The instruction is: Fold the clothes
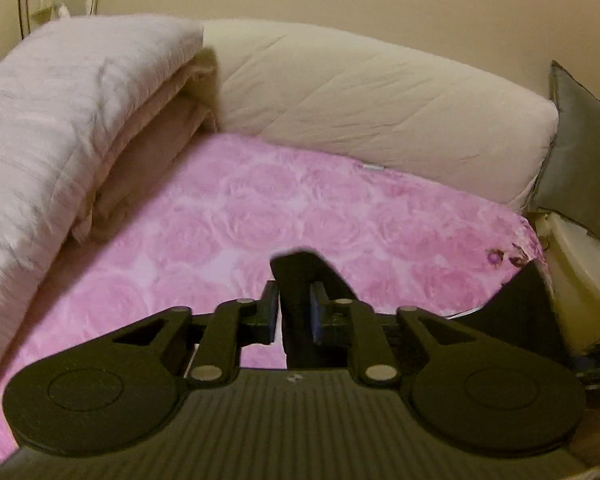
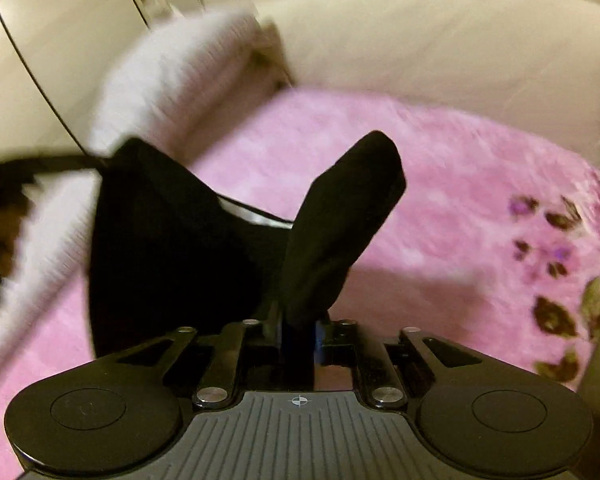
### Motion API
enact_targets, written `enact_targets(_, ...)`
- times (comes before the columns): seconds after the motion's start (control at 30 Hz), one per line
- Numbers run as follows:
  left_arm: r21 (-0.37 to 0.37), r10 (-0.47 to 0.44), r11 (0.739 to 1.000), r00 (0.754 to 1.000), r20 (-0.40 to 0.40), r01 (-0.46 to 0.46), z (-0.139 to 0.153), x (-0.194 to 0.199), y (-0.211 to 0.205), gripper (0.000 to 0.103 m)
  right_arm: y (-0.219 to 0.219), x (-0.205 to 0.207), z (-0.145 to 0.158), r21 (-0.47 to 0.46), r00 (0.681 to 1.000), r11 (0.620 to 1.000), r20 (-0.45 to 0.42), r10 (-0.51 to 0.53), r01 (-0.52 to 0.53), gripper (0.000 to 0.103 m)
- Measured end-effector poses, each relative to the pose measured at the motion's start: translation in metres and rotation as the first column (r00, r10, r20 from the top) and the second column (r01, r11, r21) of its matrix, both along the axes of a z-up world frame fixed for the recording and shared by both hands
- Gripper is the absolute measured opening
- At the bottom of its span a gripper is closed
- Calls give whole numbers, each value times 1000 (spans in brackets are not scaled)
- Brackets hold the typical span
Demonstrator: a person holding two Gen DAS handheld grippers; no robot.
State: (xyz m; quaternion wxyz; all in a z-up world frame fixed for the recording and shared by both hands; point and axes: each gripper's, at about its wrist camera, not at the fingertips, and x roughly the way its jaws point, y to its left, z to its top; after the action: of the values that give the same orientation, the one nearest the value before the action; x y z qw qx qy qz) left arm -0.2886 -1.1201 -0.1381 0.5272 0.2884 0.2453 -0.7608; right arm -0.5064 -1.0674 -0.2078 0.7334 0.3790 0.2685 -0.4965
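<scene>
The left gripper has a fold of black cloth between its two fingers. They stand only a little apart; the right-hand pad lies against the cloth, while a narrow gap shows at the left-hand one, so whether they truly pinch it I cannot tell. The cloth stands up in a short peak above the tips and runs off to the right, low in the left wrist view, over the edge of the bed.

The right gripper likewise has black cloth between its two fingers, which stand a little apart; the tips are buried in dark fabric, so a real grip cannot be made out. From there one flap rises up and to the right, and a wider sheet of the same cloth spreads left and hangs over the bed. A thin black strand stretches from its upper corner to the left edge of the right wrist view, which is blurred.

Beneath both lies one pink blanket with a rose pattern, spread flat on the bed, with a few dark flower prints at its right edge. Beyond it, against the beige wall, lie one long cream bolster and, to its left, one pile of folded pale quilts. One grey cushion leans at the bolster's right end.
</scene>
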Motion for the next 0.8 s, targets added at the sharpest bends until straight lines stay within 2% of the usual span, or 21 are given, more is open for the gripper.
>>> enact_targets(0.03,14,14,1000,1000,-8,-14,-1,8,6,22,-1,-1,-5,12,999,1000,-32,-12,12,39)
enact_targets(0.07,29,34,999,999,-12,-34,-4,20,18,27,-1,-3,-8,10,998,1000,-61,-22,22,43)
enact_targets(0.1,44,57,997,998,-13,-57,-6,34,33,29,0,-3,-9,5,997,1000,-76,-18,19,49)
enact_targets(0.17,80,106,991,994,-6,-105,-14,66,68,30,9,0,-7,-3,997,1000,-70,19,-19,53)
enact_targets(0.2,102,133,986,991,6,-133,-19,84,90,31,15,4,-7,7,997,999,-49,53,-53,56)
enact_targets(0.27,140,181,972,982,52,-186,-31,124,141,41,30,19,-13,50,987,986,-4,161,-160,58)
enact_targets(0.37,221,203,944,960,194,-244,-59,172,222,45,60,49,-27,110,942,936,14,336,-335,62)
enact_targets(0.47,312,197,902,928,316,-298,-90,213,298,47,95,76,-40,158,900,887,14,437,-433,64)
enact_targets(0.5,331,191,894,925,329,-302,-97,223,318,48,106,83,-43,176,889,874,16,457,-453,65)
enact_targets(0.57,356,180,883,921,346,-306,-111,239,357,61,129,98,-50,213,869,847,18,494,-486,66)
enact_targets(0.6,370,168,879,920,353,-303,-119,244,372,61,141,104,-52,234,861,836,15,508,-497,69)
enact_targets(0.67,386,130,878,916,378,-284,-134,249,391,62,164,116,-58,277,848,814,12,529,-511,73)
enact_targets(0.8,373,45,900,899,435,-226,-169,251,409,62,195,129,-80,369,842,778,24,538,-508,81)
